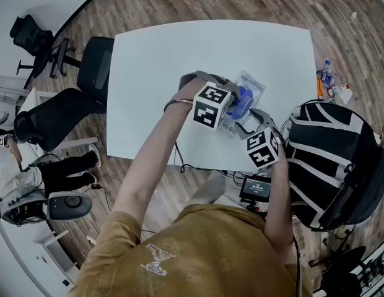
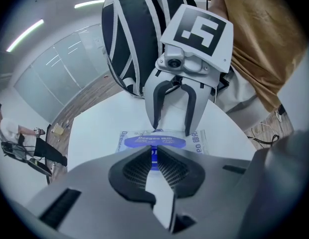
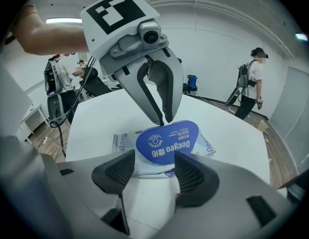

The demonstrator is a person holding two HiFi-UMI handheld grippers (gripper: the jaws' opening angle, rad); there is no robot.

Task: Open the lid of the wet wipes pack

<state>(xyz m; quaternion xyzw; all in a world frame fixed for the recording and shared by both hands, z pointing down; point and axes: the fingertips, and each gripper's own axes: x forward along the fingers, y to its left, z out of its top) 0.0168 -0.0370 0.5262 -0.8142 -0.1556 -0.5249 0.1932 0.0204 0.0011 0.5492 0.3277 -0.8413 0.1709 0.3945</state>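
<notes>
Right gripper view shows the left gripper clenched on the rim of the blue oval plastic lid, tilted up off the white wet wipes pack on the white table. Peeling slowly looks wisest, while the right gripper, jaws spread wide astride the pack's end, pins it down.
</notes>
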